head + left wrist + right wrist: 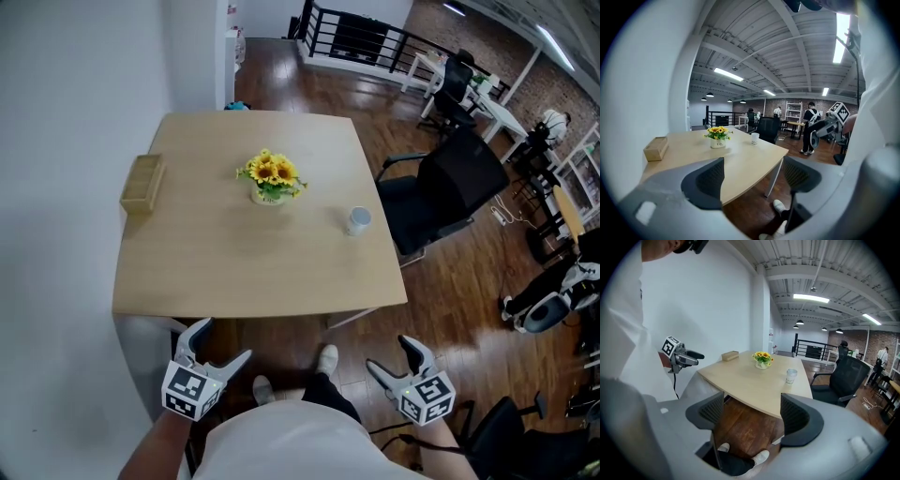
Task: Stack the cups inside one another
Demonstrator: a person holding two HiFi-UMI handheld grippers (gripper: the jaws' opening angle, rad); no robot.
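The table (187, 272) is sitting ahead; the left tool (226, 337) and right tool (386, 352) are hovering off its near edge, jaws wide apart, holding nothing. The right tool should be reaching far right, closing level around the cup (357, 220) (my guess). Showing: one table, two tools, one wooden box (142, 183), one flower pot (270, 178), one cup.

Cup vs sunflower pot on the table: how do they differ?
The cup is open-topped, nothing sticking out; the sunflower pot is filled with yellow blooms. The cup sits near the right edge of the table; the sunflower pot sits near the middle. Both are pale and stand upright.
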